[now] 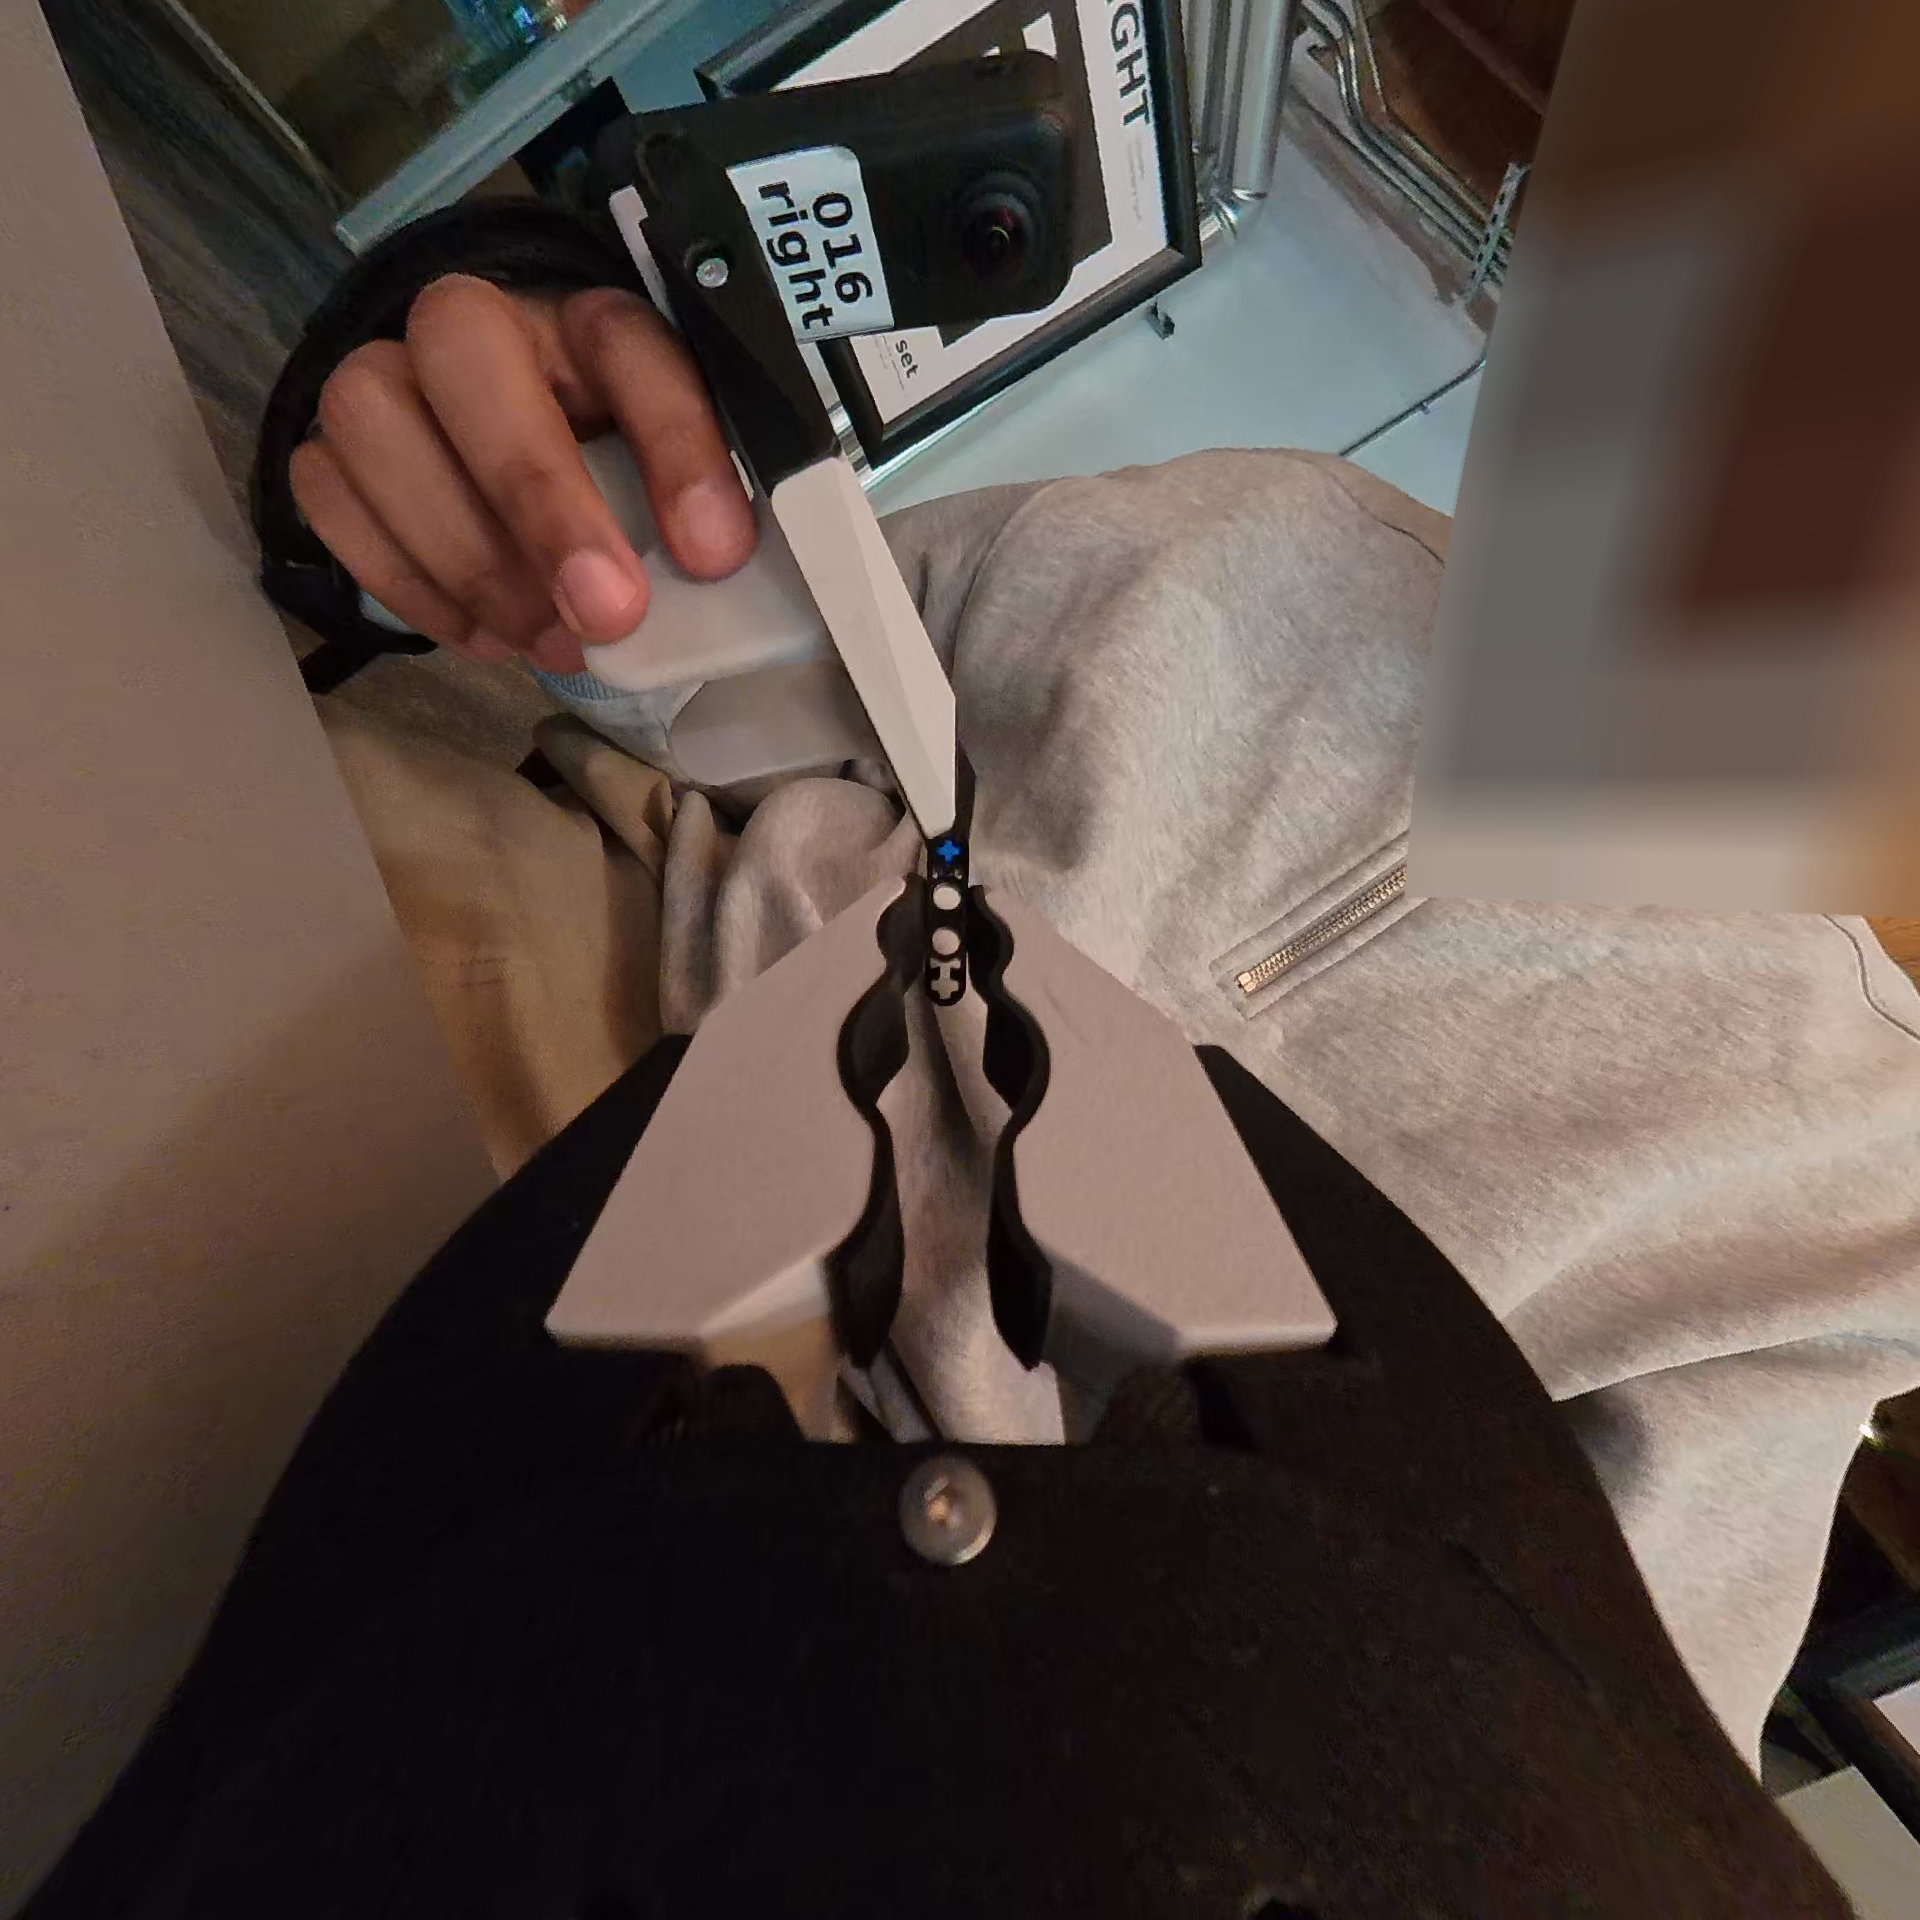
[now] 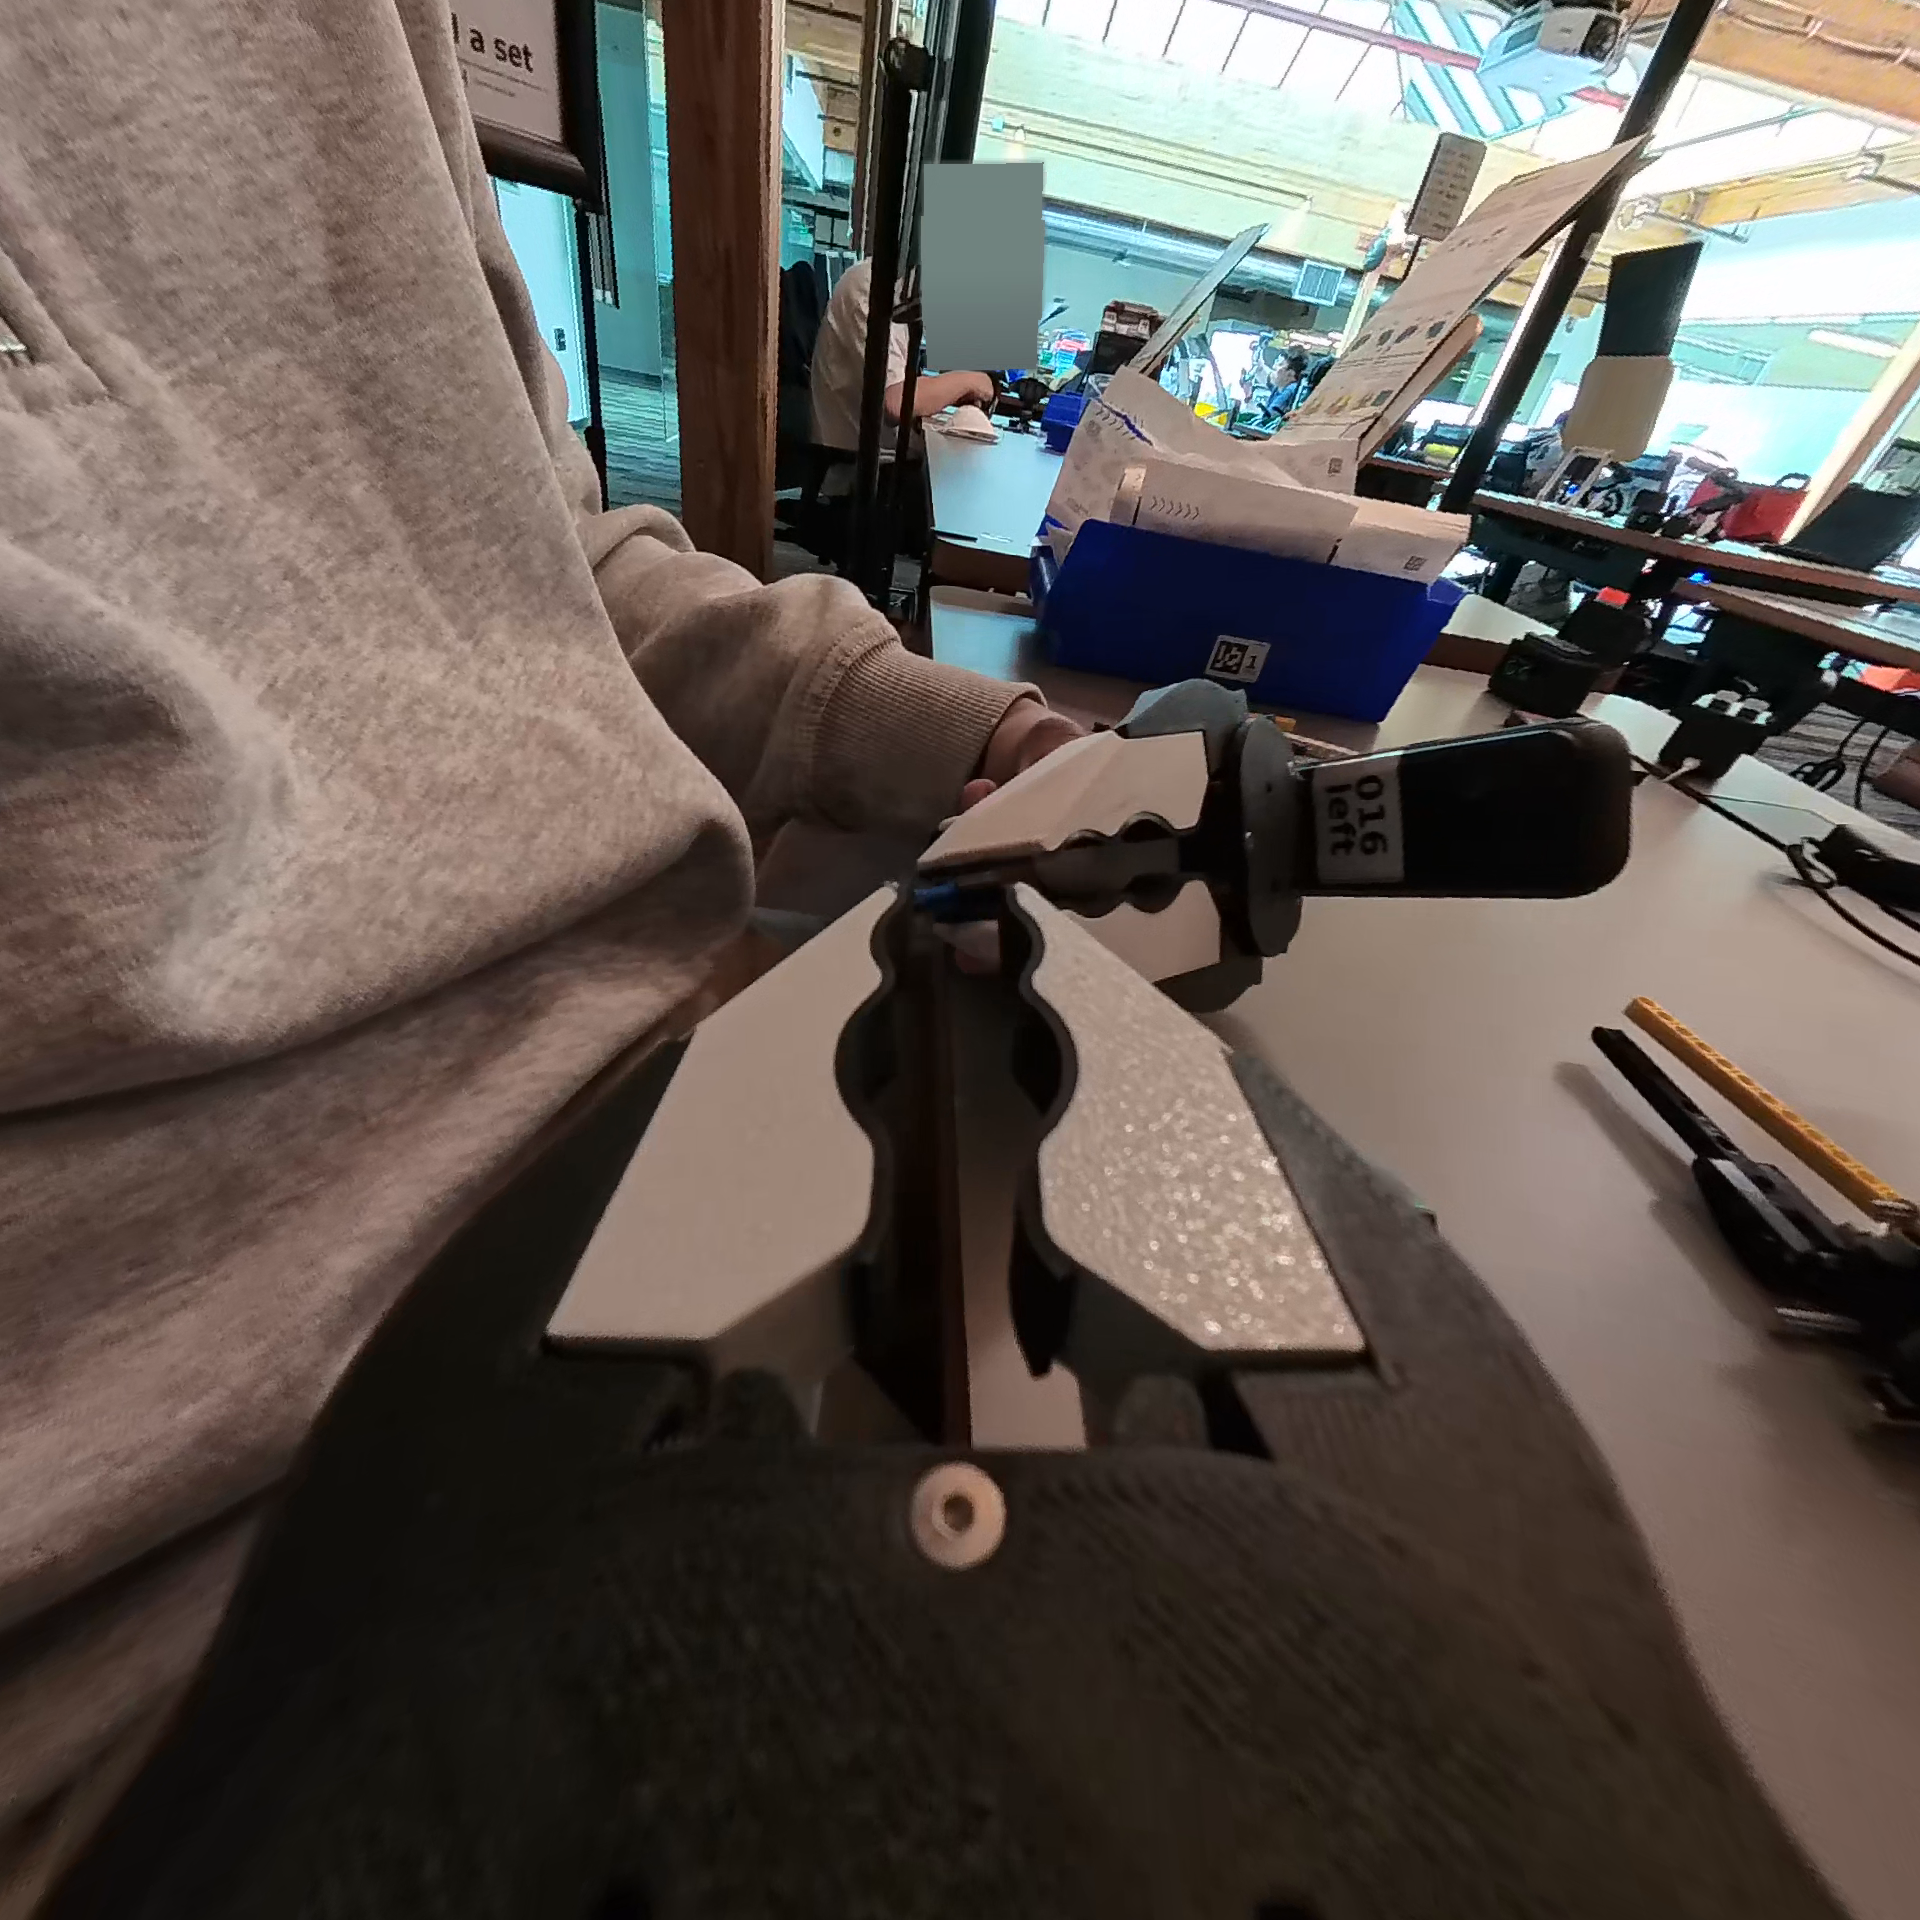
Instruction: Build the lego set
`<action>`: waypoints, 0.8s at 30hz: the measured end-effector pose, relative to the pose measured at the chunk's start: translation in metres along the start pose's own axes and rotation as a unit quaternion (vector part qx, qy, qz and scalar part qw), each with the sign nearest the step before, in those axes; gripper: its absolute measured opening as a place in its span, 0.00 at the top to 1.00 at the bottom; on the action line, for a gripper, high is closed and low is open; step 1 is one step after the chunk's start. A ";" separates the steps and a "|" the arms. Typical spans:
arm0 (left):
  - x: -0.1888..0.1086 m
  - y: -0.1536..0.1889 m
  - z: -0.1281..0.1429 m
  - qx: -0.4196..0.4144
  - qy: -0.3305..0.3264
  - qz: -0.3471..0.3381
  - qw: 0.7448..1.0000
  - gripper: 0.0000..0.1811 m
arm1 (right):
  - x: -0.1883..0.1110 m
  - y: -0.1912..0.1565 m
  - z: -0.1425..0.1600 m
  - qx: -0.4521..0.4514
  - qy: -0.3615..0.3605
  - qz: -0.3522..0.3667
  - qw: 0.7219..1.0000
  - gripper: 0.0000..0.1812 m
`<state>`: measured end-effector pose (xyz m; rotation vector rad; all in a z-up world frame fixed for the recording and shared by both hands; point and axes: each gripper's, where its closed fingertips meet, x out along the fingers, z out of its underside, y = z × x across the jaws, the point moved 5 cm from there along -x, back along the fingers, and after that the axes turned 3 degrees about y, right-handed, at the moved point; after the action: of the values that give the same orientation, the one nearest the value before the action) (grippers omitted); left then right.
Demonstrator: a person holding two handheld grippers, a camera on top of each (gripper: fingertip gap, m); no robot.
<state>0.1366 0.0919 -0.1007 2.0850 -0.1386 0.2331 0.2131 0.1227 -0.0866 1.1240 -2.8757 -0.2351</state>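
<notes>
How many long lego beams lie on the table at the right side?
2: a yellow beam and a black beam, side by side on the table in the right wrist view. More may be hidden beyond the picture's edge.

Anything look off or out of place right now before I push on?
Nothing stands out. The black beam is pinched in the left gripper, and the right gripper meets it at the blue pin. Spare yellow beam lies on the table.
</notes>
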 end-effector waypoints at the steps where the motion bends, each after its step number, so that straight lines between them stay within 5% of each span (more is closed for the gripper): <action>1: 0.000 0.000 0.000 0.000 -0.001 -0.001 1.000 0.98 | 0.001 0.000 0.000 0.002 -0.001 -0.001 1.000 0.92; 24: 0.003 -0.002 0.002 -0.004 -0.016 -0.013 1.000 0.98 | 0.001 0.001 0.004 0.015 -0.023 -0.027 0.999 0.92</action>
<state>0.1403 0.0911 -0.1029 2.0821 -0.1314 0.1830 0.2109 0.1232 -0.0900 1.2171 -2.9012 -0.2244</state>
